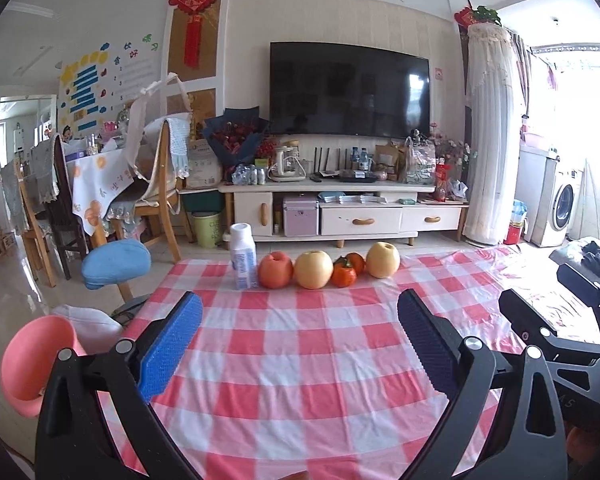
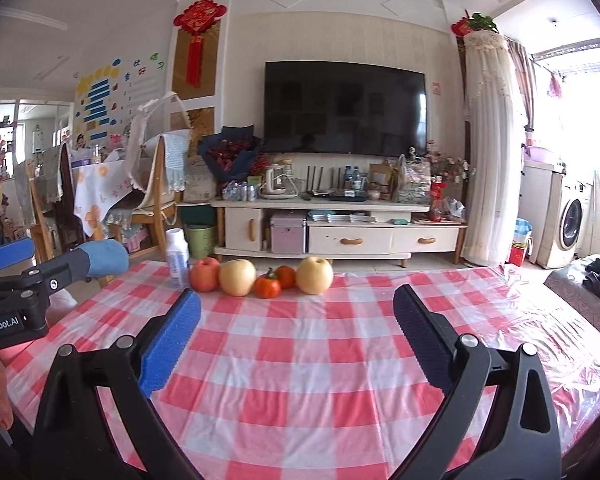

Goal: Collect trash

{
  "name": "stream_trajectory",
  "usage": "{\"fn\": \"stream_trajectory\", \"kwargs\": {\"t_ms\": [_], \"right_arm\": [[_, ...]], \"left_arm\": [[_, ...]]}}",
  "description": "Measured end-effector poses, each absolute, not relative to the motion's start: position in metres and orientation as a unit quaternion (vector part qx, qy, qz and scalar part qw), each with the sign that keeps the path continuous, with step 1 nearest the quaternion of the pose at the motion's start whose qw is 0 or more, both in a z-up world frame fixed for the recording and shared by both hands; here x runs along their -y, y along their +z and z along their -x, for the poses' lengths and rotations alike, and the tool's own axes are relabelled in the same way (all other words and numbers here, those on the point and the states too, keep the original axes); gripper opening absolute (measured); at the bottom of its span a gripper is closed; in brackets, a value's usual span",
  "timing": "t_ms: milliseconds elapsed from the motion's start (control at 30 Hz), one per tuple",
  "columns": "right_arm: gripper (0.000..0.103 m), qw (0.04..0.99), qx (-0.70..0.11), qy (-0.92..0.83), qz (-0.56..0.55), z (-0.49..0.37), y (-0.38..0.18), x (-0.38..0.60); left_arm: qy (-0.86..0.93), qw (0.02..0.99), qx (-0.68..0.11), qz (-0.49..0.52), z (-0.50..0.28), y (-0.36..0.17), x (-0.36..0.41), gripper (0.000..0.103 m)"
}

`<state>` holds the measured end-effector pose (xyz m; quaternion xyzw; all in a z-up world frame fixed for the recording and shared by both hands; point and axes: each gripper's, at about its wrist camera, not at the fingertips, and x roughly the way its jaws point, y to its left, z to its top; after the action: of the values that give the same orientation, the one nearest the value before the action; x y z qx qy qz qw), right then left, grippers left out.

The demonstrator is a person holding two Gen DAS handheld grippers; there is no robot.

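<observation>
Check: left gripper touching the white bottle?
Apart. Left wrist view shows the open left gripper well short of the white bottle, with bare checked tablecloth between them.

The print on the white bottle (image 1: 244, 257) at the far left of the fruit row is too blurred to read. The farther of the two small oranges (image 1: 356, 262) is half hidden behind the nearer one (image 1: 343, 274). The pink bin (image 1: 32, 364) beside the desk's (image 1: 300, 360) near left corner is partly covered by the left tool's (image 1: 300, 316) arm. In the right wrist view, the lettering on that tool (image 2: 8, 276) is cut off by the left edge.
</observation>
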<state>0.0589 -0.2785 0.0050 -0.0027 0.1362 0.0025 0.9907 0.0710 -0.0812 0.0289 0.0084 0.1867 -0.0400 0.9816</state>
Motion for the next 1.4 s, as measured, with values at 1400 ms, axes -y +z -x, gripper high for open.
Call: {"fn": "stream_trajectory", "kwargs": {"t_ms": [1400], "right_arm": [[0.099, 0.967, -0.253, 0.004, 0.013, -0.133, -0.063, 0.29]], "left_arm": [[-0.018, 0.958, -0.287, -0.005, -0.154, -0.067, 0.101, 0.097]]}}
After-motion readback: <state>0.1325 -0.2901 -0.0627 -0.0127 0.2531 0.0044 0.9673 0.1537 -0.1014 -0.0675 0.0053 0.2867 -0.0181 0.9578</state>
